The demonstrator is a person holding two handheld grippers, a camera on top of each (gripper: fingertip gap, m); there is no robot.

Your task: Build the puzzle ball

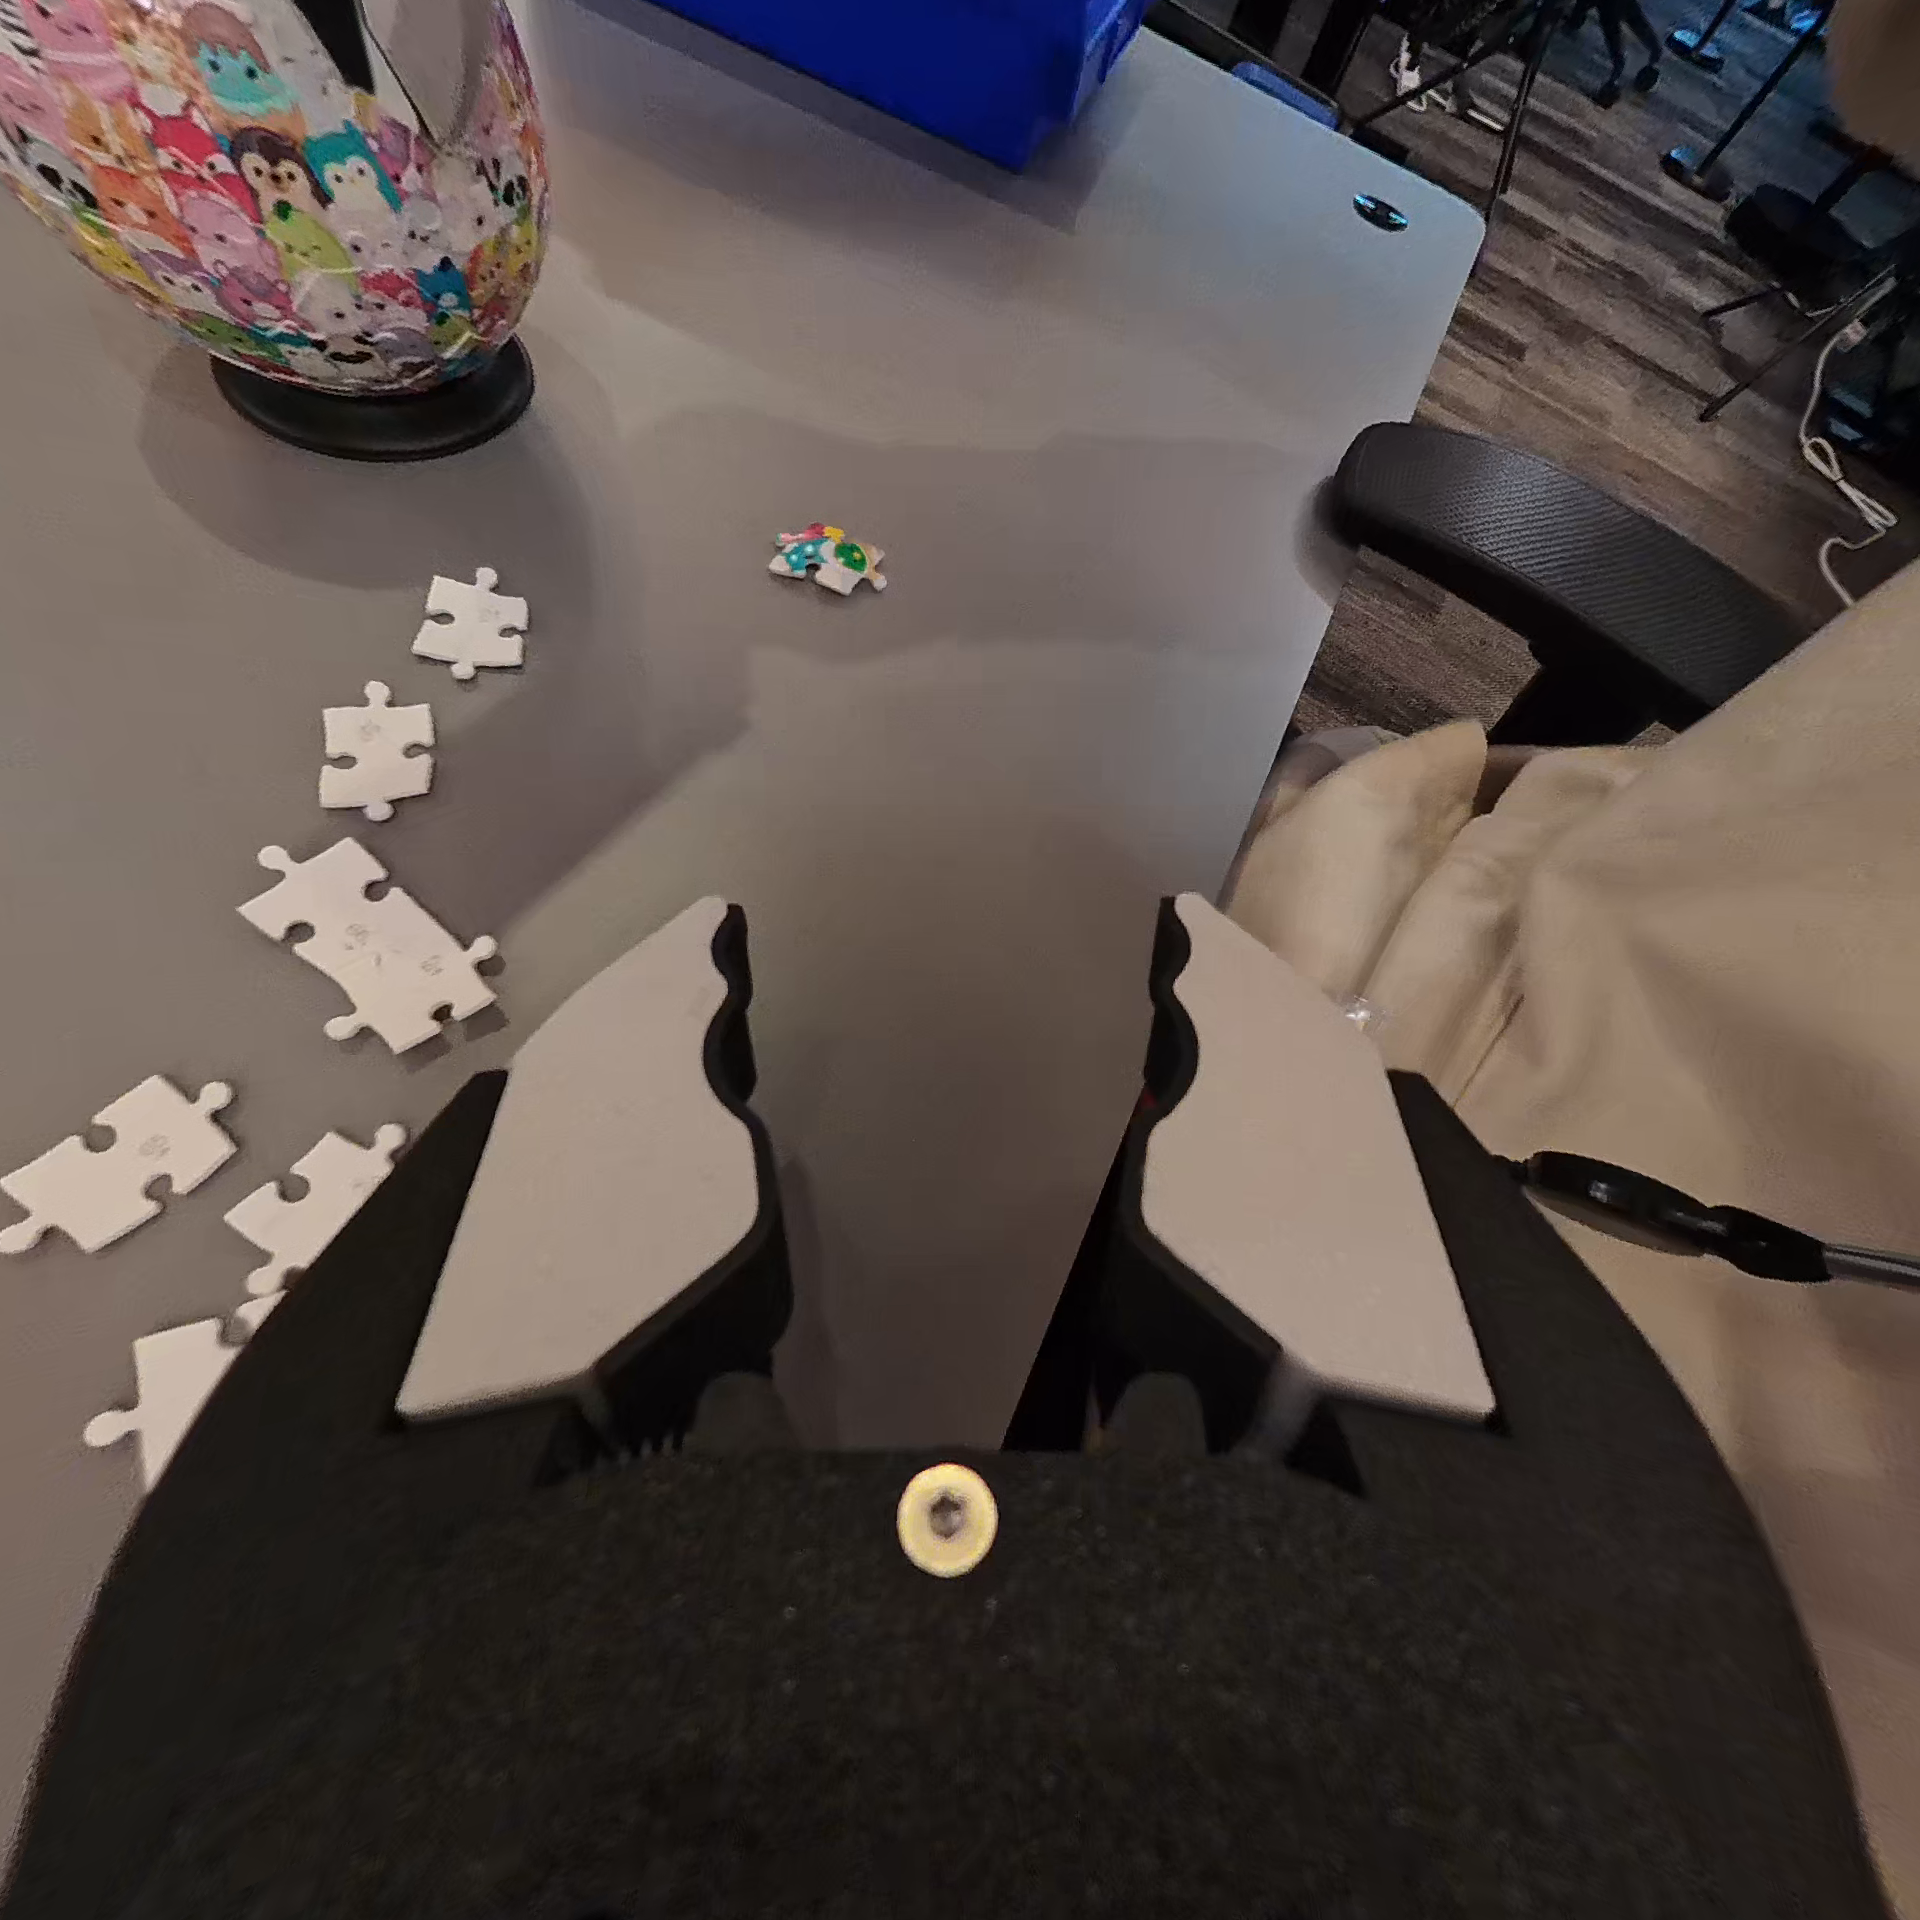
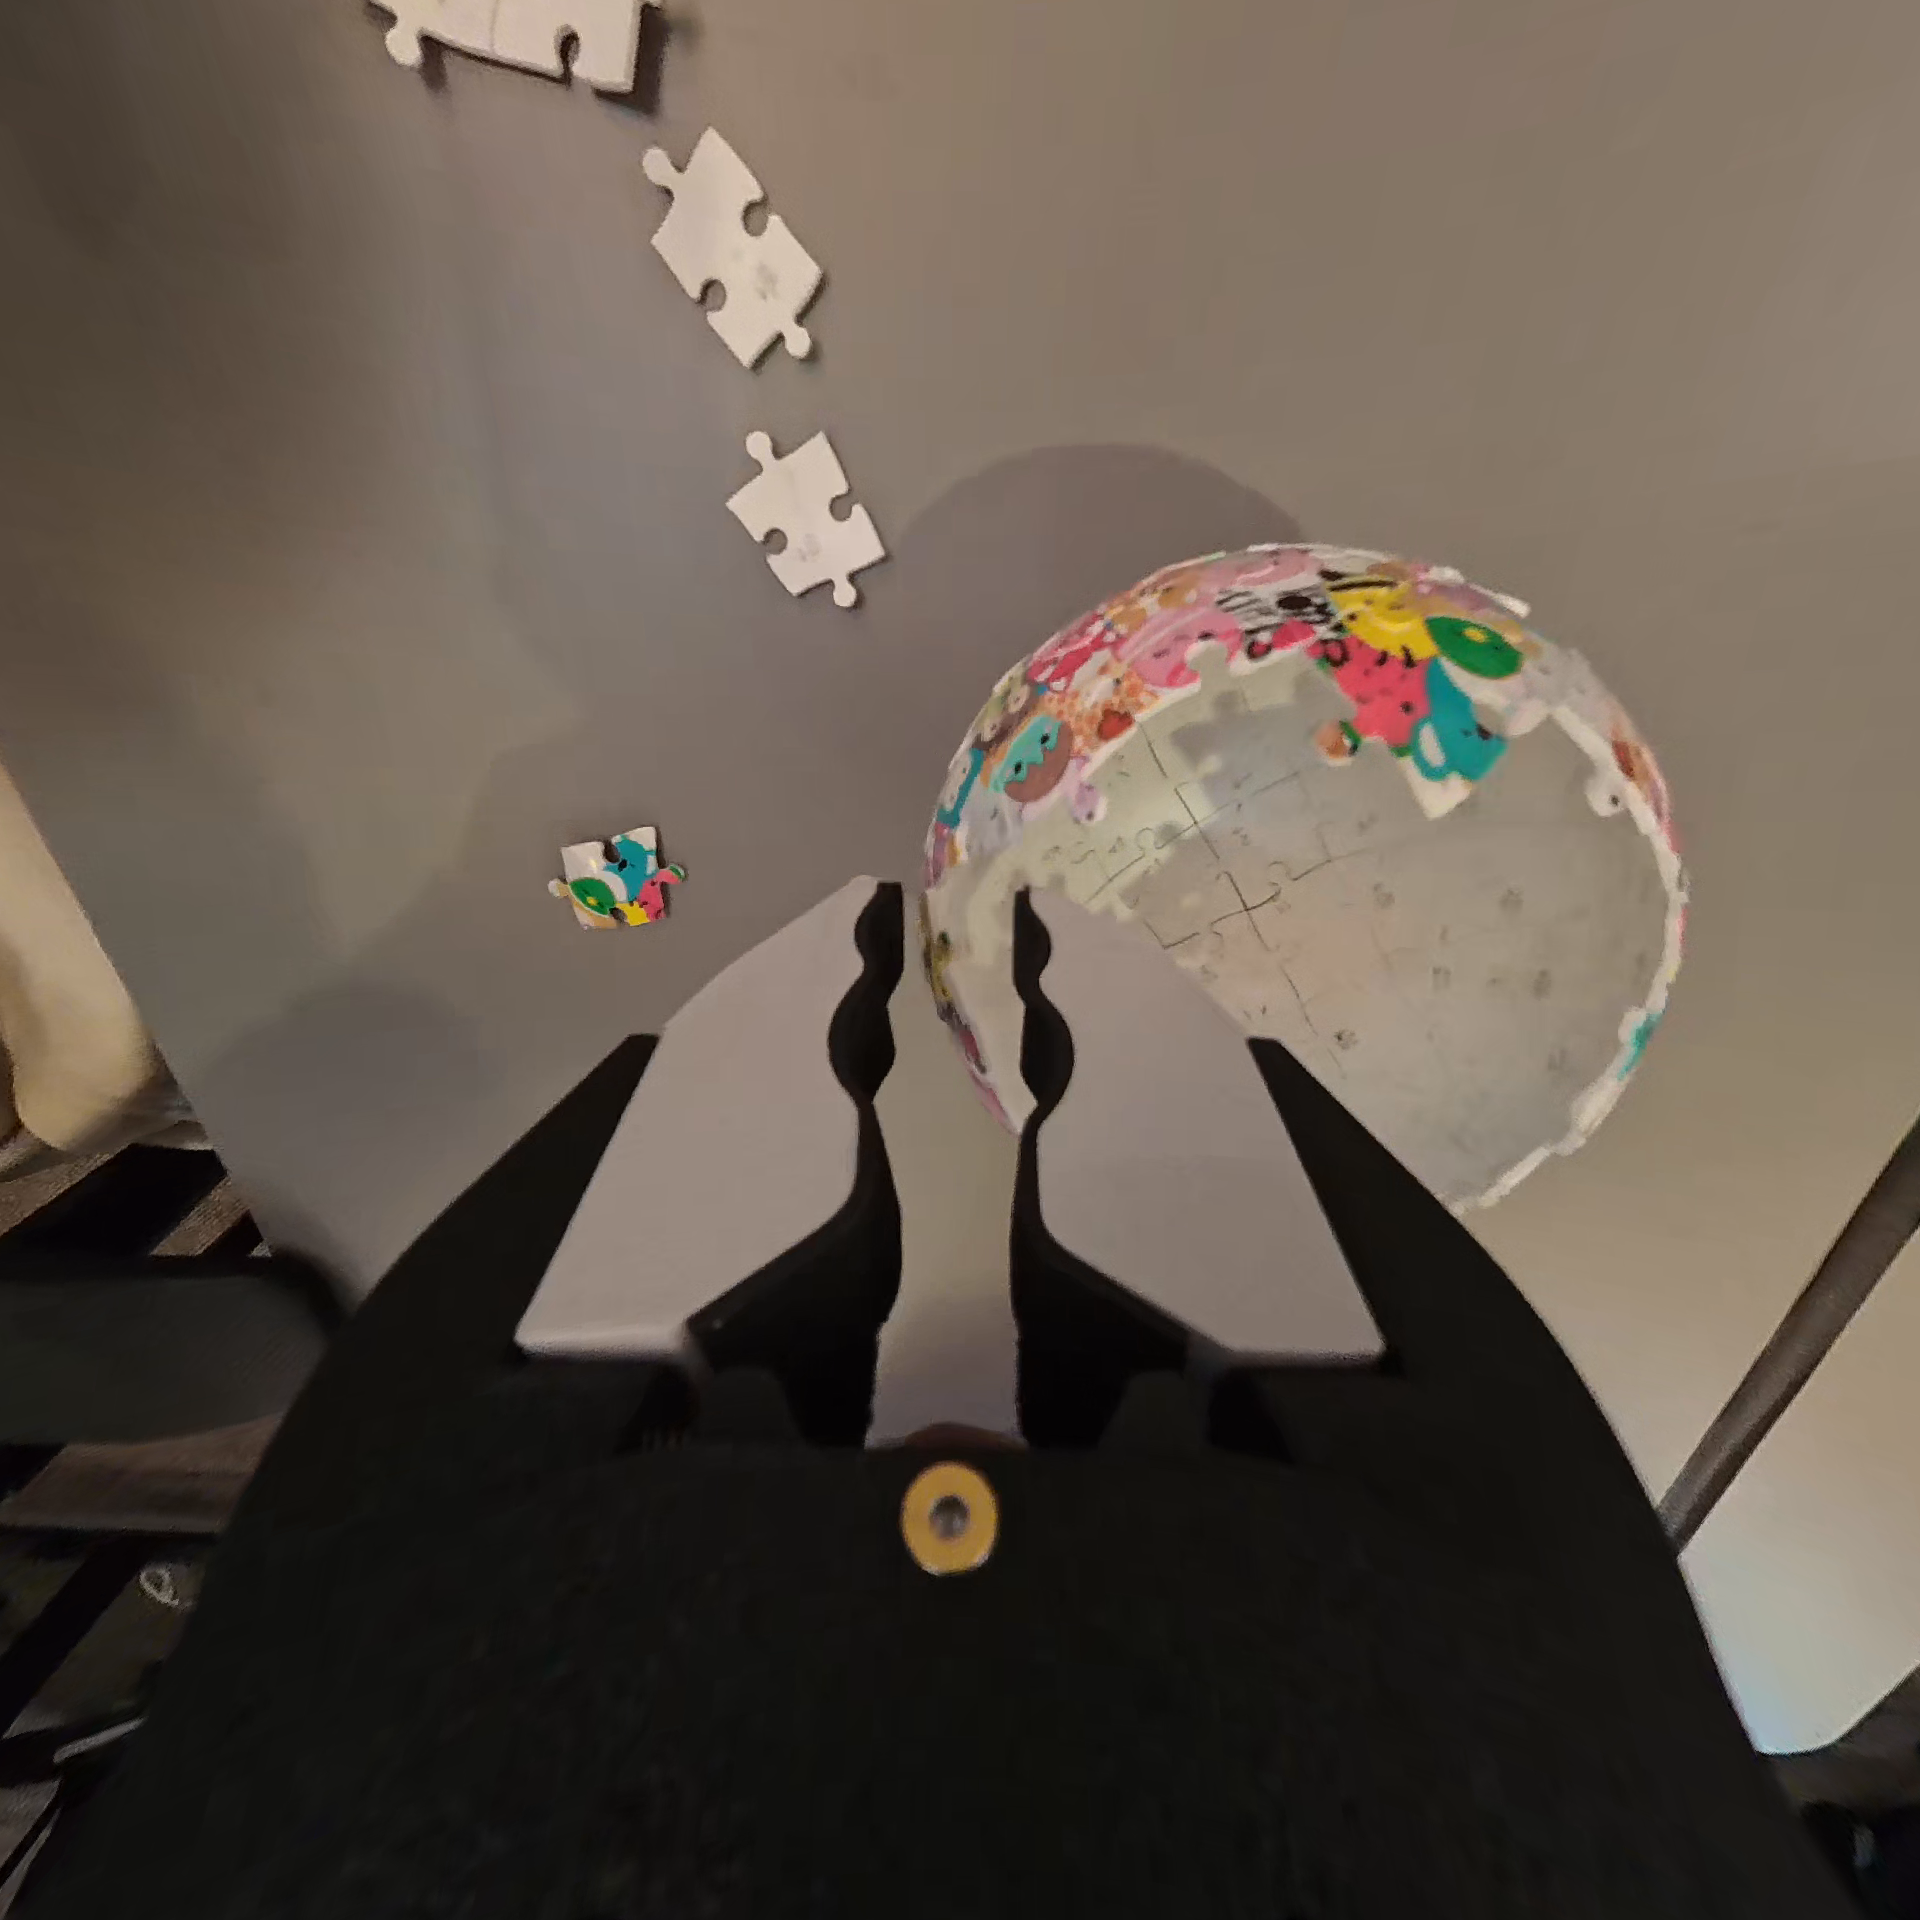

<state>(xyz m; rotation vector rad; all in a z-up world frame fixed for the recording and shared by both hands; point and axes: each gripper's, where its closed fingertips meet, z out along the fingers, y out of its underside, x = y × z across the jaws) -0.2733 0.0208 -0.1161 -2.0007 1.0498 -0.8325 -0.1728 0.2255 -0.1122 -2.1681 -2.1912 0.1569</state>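
Right wrist view: pinched the open rim of the half-built puzzle ball (image 2: 1351,883) in the right tongs (image 2: 961,899), kept the left tongs (image 1: 951,914) spread and empty, probably needed the coloured piece (image 1: 828,558) straight ahead next; blue bin (image 1: 935,62) beyond, contents hidden.

Each gripper has a broad black body with a grainy, felt-like surface, flaring like a wedge toward the camera. The left gripper (image 1: 951,940) carries 2 fingers (image 1: 613,1143) faced with pale grey plates, their inner edges black and wavy. A round brass-coloured screw (image 1: 945,1519) with a hex socket sits at the centre of the body. The right gripper (image 2: 961,920) has the same black shell, 2 scalloped black fingers (image 2: 868,1039) and a matching screw (image 2: 948,1517). Beige cloth (image 1: 1662,987), apparently the person's clothing, shows beside the left gripper.
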